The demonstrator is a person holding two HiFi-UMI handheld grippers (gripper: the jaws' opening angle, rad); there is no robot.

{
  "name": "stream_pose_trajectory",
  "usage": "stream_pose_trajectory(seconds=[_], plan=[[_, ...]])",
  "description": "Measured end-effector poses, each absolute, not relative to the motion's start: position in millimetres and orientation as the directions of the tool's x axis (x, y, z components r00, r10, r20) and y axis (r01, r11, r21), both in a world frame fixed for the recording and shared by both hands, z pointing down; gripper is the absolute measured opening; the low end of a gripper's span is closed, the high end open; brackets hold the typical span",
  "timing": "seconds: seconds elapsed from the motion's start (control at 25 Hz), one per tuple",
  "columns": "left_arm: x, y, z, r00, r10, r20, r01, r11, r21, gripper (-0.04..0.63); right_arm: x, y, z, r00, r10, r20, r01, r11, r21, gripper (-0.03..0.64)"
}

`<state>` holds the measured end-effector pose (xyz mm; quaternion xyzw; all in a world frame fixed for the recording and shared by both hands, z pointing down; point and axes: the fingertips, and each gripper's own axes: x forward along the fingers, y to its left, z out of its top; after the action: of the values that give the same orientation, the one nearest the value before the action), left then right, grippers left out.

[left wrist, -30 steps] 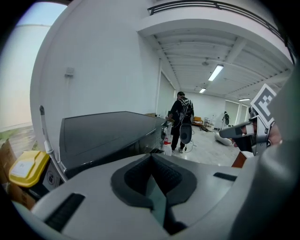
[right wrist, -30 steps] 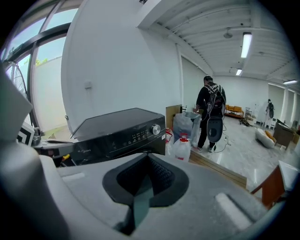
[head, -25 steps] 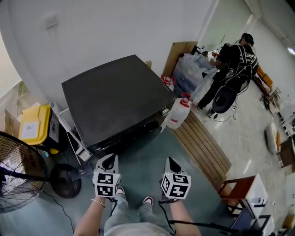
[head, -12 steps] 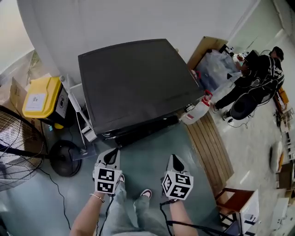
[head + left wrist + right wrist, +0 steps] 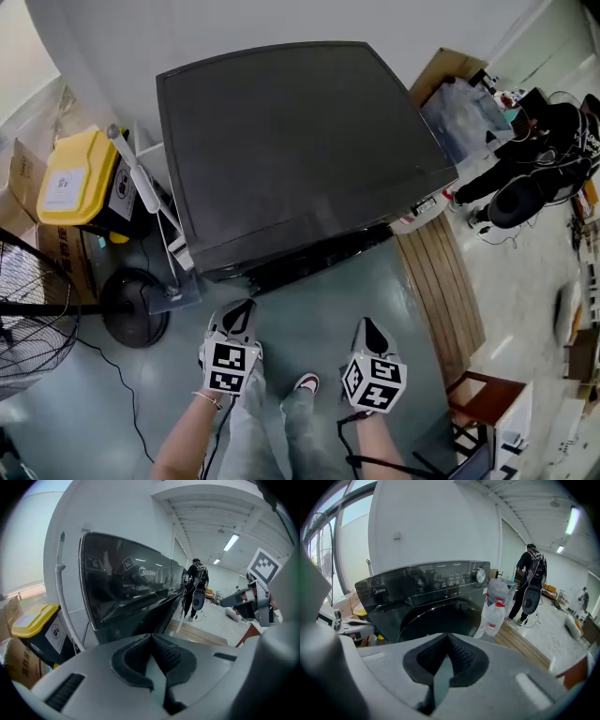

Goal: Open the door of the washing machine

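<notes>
Left gripper (image 5: 244, 307) and right gripper (image 5: 367, 325) dropped toward washing machine (image 5: 291, 141).

A plain white wall (image 5: 112, 37) fills 12 o'clock of the head view, above a grey-green floor (image 5: 309, 314). A yellow-lidded bin (image 5: 67, 176) sits at 9 o'clock beside cardboard boxes (image 5: 17, 202), with a black pedestal fan (image 5: 28, 323) at 8 o'clock. A slatted wooden platform (image 5: 442, 281) lies at 4 o'clock, a person (image 5: 539, 155) in dark clothes stands at 2 o'clock, and strip lights (image 5: 572, 520) glow on the ceiling.
</notes>
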<state>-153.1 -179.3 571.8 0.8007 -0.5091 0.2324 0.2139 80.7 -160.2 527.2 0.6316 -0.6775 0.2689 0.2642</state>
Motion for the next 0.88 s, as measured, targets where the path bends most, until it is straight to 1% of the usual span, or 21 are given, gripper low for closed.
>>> stream_pose_trajectory(seconds=[0.24,0.48,0.68,0.88], plan=[[-153.9,-182.3,608.9,0.387,-0.703,0.597,-0.909,-0.398,0.120,0.005,81.5,-160.2,560.7,-0.046,-0.693,0.719,-0.999,0.031,-0.034,0.005],[-144.6,-187.8,625.1,0.458,-0.678,0.576,-0.881,-0.433,0.190,0.005,79.9,-159.8,577.9,-0.037,-0.679,0.733,-0.999,0.008,-0.043,0.005],[-139.4,-193.6,630.7,0.471,-0.675,0.568,-0.872,-0.453,0.186,0.006,83.7,-155.6,587.3,-0.029,-0.664,0.747,-0.999,-0.002,-0.040,0.005],[-137.2,-198.9,640.0,0.503,-0.644,0.577,-0.850,-0.491,0.193,0.008,86.7,-158.0,592.8,-0.014,-0.659,0.752,-0.999,-0.014,-0.031,0.005]])
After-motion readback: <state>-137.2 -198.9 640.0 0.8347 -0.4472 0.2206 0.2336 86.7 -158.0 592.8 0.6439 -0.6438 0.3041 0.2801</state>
